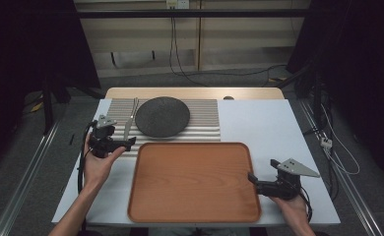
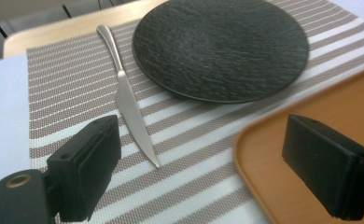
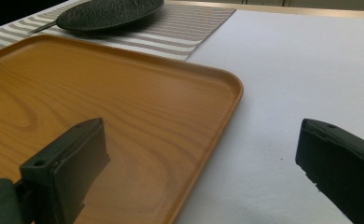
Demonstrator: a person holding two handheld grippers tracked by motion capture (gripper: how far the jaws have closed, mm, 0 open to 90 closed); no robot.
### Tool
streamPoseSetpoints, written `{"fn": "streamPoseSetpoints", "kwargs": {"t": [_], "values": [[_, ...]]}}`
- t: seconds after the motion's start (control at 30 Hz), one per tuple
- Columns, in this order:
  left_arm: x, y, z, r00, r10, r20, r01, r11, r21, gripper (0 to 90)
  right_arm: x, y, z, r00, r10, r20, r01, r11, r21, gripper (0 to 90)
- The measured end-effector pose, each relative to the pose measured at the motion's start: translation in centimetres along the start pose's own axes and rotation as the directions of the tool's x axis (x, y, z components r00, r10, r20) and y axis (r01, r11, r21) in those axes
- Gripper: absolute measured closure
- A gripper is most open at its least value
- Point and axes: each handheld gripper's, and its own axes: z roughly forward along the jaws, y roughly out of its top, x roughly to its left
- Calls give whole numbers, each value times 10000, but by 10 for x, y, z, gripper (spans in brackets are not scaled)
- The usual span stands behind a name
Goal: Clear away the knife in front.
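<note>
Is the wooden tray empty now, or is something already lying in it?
Empty. The high view shows the tray with a bare wooden floor; the knife and dark plate lie on the striped mat beyond it.

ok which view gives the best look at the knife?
Left gripper view: the knife lies whole on the striped placemat, handle to tip, close and sharp. High view shows it small, left of the dark plate. Right gripper view catches just a sliver of it beside the plate.
</note>
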Motion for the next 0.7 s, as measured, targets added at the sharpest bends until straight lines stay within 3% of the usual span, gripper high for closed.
{"fn": "streamPoseSetpoints", "kwargs": {"t": [0.1, 0.17, 0.3, 0.4, 0.5, 0.6, 0.7], "values": [[11, 8, 10, 9994, -195, -302, 198, 9997, 118, 119, 0, 0, 0, 10000, -18, -23, 18, 10000, -21, 19], [14, 11, 12, 9993, -218, -313, 222, 9997, 99, 115, 0, 0, 0, 10000, -19, -24, 19, 10000, -10, 20], [29, 22, 27, 9962, -823, -271, 829, 9963, 243, 117, 1, 0, 1, 10000, 19, -28, -19, 10000, 14, 19], [34, 26, 33, 9957, -821, -438, 835, 9961, 300, 117, 0, 0, 1, 10000, 3, -28, -3, 10000, 28, 19], [46, 34, 46, 9919, -1235, -312, 1245, 9916, 341, 128, 0, 0, 1, 10000, -22, -5, 22, 10000, 42, 19], [50, 38, 52, 9921, -1122, -561, 1146, 9925, 415, 131, -1, -1, 1, 10000, -15, -14, 15, 10000, 56, 19], [57, 45, 63, 9902, -1270, -574, 1300, 9901, 524, 155, -2, -1, 1, 10000, -1, -7, 1, 10000, 81, 19]]}}
